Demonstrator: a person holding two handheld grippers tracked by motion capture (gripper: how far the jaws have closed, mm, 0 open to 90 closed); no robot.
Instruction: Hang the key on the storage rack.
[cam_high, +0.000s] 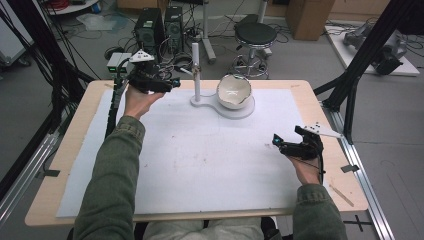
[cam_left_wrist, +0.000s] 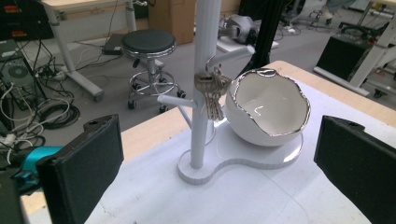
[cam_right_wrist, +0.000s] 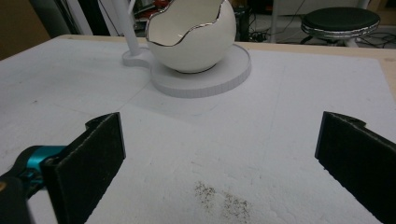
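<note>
keys (cam_left_wrist: 213, 91) hang on stand (cam_left_wrist: 204, 70), untouched | left gripper (cam_high: 170, 84) near, jaws apart | right gripper (cam_high: 280, 143) idle, jaws apart | removal looks all ahead

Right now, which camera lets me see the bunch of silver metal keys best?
The left gripper view: the bunch of silver metal keys hangs close and sharp from a peg on the white post, between that gripper's open jaws. In the high view the post is small and far, and the keys are too tiny to make out.
</note>
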